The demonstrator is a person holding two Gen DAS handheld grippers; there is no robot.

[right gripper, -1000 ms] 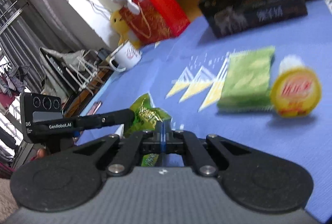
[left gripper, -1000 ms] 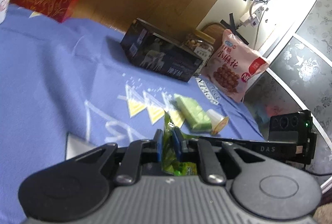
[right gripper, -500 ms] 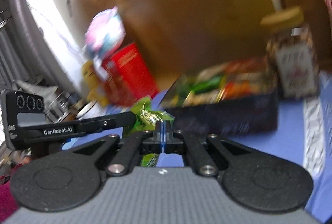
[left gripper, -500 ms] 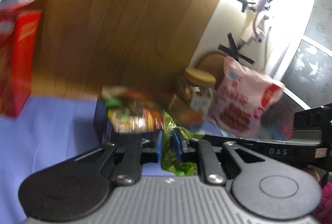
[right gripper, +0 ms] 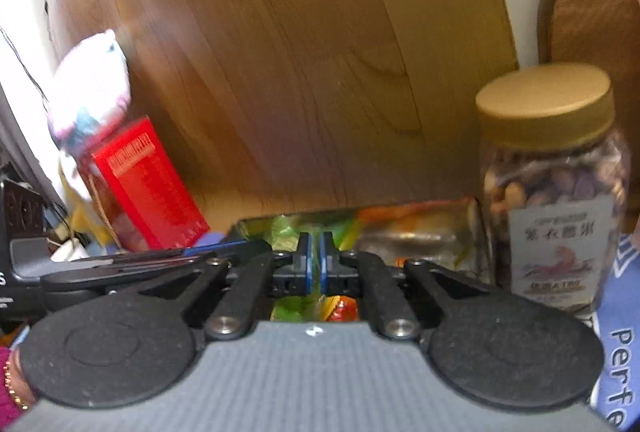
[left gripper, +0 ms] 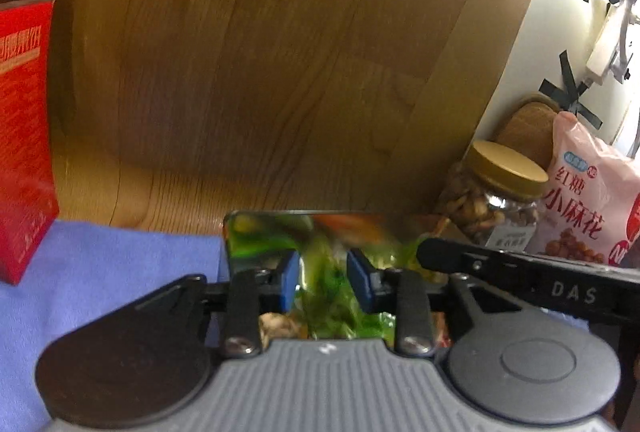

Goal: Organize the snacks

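Only the left view shows the green snack packet [left gripper: 332, 296], loose between the just-opening left hand-held gripper [left gripper: 323, 282]; right hand-held gripper [right gripper: 314, 264] also parting, empty, over the snack box [right gripper: 420, 228] beside the nut jar [right gripper: 554, 183].

Red box [left gripper: 24, 135], plush toy [right gripper: 90, 87].

Both wrist views close over snack box [left gripper: 280, 228]
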